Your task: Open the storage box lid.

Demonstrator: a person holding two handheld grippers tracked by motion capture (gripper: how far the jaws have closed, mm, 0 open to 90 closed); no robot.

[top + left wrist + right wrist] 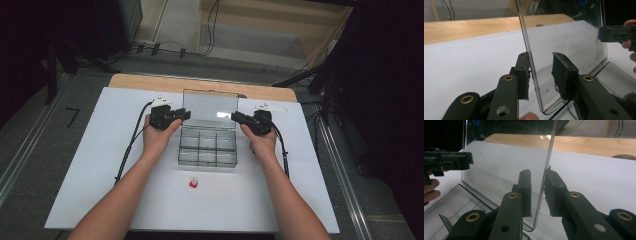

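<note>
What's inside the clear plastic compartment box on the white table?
The clear plastic compartment box looks empty: through its six sections shows just the white table. Glare on the plastic could hide something tiny or clear. Its raised lid covers none.
</note>
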